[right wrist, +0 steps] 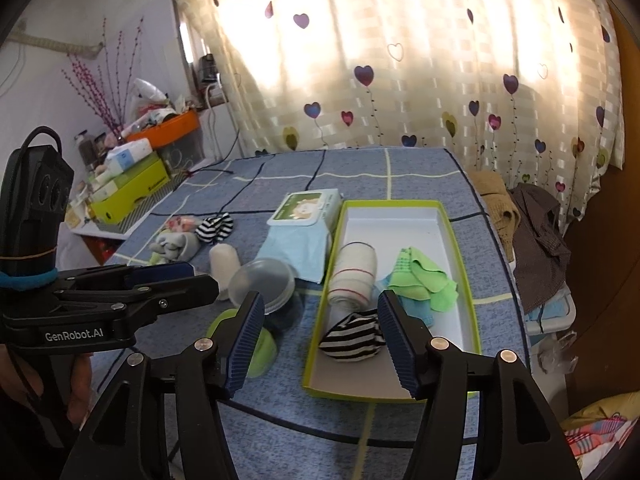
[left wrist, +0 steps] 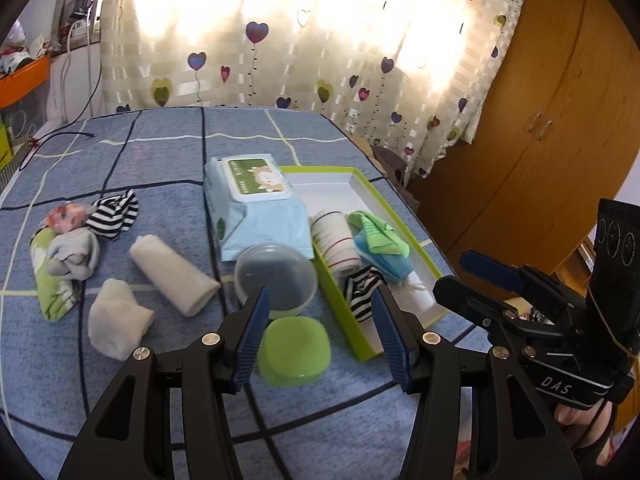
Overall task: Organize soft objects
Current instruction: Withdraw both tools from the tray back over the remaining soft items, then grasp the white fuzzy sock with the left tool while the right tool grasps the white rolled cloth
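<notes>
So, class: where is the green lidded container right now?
In the left wrist view the green container sits on the blue bedspread, just in front of the clear round tub and left of the green-edged box.

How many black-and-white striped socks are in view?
2: one striped sock inside the green box at its near end, another out on the bedspread beside the grey sock.

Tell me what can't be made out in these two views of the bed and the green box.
- Blue cloth in the green box: mostly hidden under the green cloth, both views.
- Wipes pack label: print too small to read.
- Clear tub: contents unclear in either view.
- Striped sock in the box: partly hidden by a left gripper finger.
</notes>
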Demonstrator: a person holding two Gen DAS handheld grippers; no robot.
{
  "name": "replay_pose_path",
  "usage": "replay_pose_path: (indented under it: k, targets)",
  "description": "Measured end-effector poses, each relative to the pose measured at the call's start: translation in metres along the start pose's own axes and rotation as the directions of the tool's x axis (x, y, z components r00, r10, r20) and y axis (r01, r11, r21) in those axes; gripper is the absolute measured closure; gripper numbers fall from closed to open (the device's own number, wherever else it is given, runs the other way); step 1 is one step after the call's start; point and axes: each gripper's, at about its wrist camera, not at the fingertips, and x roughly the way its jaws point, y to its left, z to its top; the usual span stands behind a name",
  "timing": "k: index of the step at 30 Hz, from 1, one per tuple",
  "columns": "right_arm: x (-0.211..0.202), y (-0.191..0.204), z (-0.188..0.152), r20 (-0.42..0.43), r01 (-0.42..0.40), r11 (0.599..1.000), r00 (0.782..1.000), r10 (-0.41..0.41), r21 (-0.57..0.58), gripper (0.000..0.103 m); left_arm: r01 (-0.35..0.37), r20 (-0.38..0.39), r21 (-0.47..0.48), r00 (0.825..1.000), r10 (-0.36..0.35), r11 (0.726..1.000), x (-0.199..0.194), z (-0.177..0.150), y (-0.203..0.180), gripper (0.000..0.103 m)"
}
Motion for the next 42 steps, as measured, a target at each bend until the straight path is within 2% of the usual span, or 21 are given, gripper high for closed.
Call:
replay_pose_path:
  k: [13,25,34,42]
  targets:
    - [0.002,0.022,0.002,-0.005,-0.018,0.999,1.0,0.018,-0.038,0.042,-0.027,0.018,-0.047,0.999,0.028,0.999,-0.017,-0.008,0.031,0.049]
    - [0.019,0.049,0.008,-0.029,-0.063,0.995,0.998,0.061,-0.081,0.042,-0.134,0.017,-0.145,0.99,0.138,0.98,-0.032,-0.024,0.091,0.049]
    - [0.038,0.066,0.013,-0.06,-0.091,0.989,0.995,0.084,-0.12,0.042,-0.183,0.006,-0.203,0.982,0.188,0.962,-0.029,-0.032,0.126,0.049]
    - [0.053,0.074,0.017,-0.084,-0.096,0.986,0.993,0.085,-0.139,0.042,-0.216,-0.033,-0.177,0.976,0.214,0.96,-0.003,-0.027,0.144,0.049]
